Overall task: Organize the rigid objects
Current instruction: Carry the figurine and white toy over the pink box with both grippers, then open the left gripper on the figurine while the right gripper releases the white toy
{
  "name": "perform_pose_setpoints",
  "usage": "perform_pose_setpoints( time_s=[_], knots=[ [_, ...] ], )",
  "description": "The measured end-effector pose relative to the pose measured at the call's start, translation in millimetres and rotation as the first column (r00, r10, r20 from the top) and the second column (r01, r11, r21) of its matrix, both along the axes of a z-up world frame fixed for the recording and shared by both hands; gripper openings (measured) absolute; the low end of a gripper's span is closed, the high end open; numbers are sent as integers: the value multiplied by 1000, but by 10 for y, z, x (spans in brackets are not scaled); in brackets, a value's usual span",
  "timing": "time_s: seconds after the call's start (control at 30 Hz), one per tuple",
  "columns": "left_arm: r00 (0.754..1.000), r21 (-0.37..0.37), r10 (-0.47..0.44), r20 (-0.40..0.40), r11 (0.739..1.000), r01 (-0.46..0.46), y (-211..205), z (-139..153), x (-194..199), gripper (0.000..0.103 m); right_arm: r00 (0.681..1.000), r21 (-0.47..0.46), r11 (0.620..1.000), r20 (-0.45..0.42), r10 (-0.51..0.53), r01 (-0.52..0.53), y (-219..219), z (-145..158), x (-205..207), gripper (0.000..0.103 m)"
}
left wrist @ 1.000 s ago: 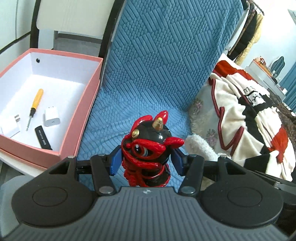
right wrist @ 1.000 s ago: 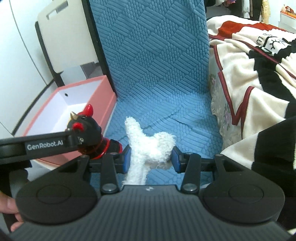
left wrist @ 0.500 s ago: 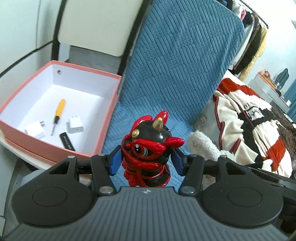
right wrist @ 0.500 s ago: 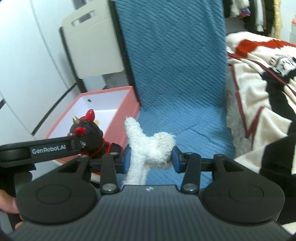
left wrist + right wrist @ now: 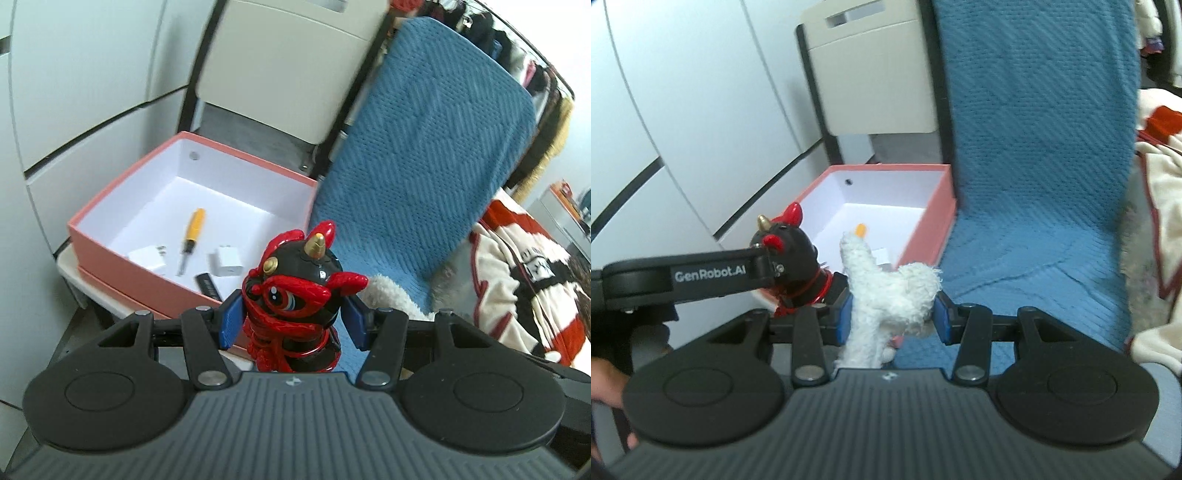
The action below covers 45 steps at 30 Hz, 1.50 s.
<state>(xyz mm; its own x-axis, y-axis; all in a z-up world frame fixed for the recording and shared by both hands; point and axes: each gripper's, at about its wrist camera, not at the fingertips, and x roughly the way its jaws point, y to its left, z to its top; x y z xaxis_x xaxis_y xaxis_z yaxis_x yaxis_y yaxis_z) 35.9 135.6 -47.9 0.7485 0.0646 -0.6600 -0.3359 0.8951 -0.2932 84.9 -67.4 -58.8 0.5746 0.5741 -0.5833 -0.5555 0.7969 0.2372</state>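
The left hand-held gripper (image 5: 291, 320) grips a red-and-black horned figurine (image 5: 295, 291) at lower centre, just right of the pink box (image 5: 122, 192). The right hand-held gripper (image 5: 892, 317) clamps a white plush toy (image 5: 886, 291) at centre, below the box.

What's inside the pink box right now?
In the pink box: a yellow-handled screwdriver, two white charger plugs, and a black stick-shaped item. The held red-and-black figurine and the near wall hide its near right corner.
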Motion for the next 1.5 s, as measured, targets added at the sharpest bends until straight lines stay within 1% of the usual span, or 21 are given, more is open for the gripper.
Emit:
perform_pose_setpoints(
  time_s=[0.2,0.37,0.5,0.73,0.87,1.07,1.2,1.3,1.33,1.4,1.43,1.5],
  knots=[
    [1000,-8,24,-15,1000,-25,372,-73,57,62,999,-25,999,-17,36,-36,393,-48,123,47],
    [999,-9,24,-38,1000,-25,739,-195,285,62,999,-68,997,-29,43,-45,765,-135,323,47],
    [998,-36,35,-58,999,-38,1041,-349,532,62,998,-91,994,-46,49,-53,1047,-209,504,47],
    [995,-30,10,-103,999,-13,1494,-672,962,62,995,-143,988,-86,44,-56,1504,-430,871,47],
    [992,-52,0,-129,999,-7,1680,-886,1210,62,994,-176,982,-102,45,-62,1736,-581,1103,47],
    [984,-68,-1,-179,998,-12,1922,-1221,1477,62,989,-227,971,-145,41,-74,1948,-866,1371,47],
    [980,-74,1,-201,997,-16,2002,-1389,1537,62,985,-241,968,-169,35,-75,2004,-1001,1518,47],
    [976,-92,10,-217,995,-31,2047,-1496,1561,62,983,-253,964,-183,32,-78,2029,-1051,1586,48],
    [975,-99,12,-223,994,-35,2064,-1525,1579,62,982,-253,964,-184,31,-77,2030,-1050,1592,49],
    [978,-110,8,-209,993,-32,2074,-1529,1570,62,983,-257,964,-181,28,-75,2038,-1040,1599,50],
    [980,-108,-1,-197,994,-21,2062,-1504,1556,63,983,-258,963,-181,29,-76,2041,-1040,1603,51],
    [982,-81,-7,-189,997,-9,2027,-1450,1536,63,983,-255,965,-183,20,-68,2009,-1019,1611,56]
  ],
)
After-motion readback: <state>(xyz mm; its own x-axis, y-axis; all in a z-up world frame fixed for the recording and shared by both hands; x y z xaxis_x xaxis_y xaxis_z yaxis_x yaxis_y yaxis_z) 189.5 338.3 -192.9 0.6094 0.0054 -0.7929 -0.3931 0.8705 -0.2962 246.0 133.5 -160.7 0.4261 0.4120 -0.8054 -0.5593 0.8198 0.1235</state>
